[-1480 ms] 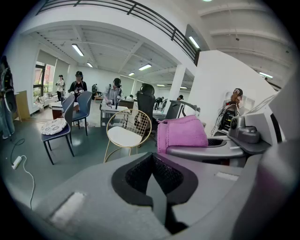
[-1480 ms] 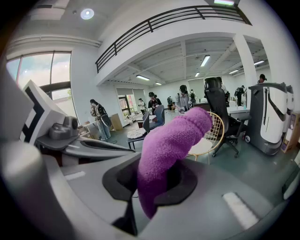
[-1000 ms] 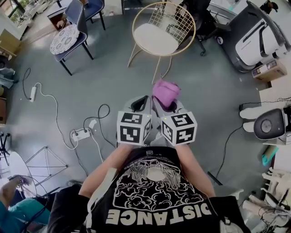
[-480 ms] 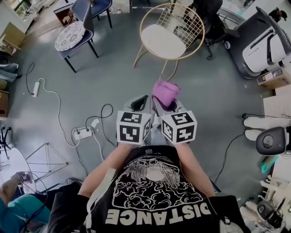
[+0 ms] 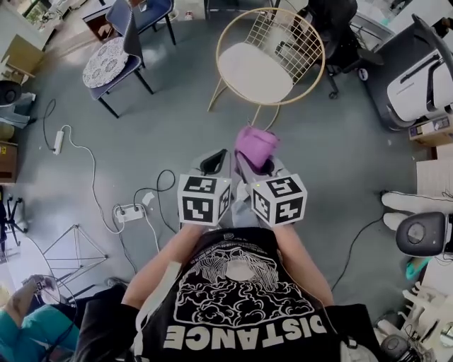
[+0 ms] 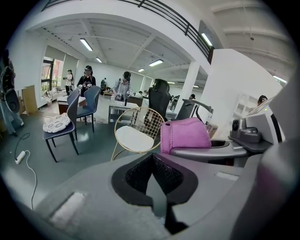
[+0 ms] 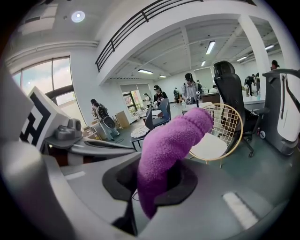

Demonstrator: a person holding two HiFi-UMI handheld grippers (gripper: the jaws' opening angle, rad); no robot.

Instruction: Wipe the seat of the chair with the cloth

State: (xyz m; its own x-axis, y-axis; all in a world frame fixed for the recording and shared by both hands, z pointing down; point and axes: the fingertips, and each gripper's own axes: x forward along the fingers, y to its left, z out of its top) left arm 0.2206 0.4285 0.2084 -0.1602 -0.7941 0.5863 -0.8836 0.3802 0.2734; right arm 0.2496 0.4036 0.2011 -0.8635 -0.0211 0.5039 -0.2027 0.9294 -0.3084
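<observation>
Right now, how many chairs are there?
4: a gold wire chair ahead, a blue chair with a lacy cushion left, another blue chair behind it, a black office chair right. More may be hidden.

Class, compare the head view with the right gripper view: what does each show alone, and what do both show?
Head view only: the person's black printed shirt and a power strip with cables on the floor. Right gripper view only: ceiling lights and people standing at far desks. Both: the purple cloth pinched in the right tongs, and the gold wire chair with its white seat.
</observation>
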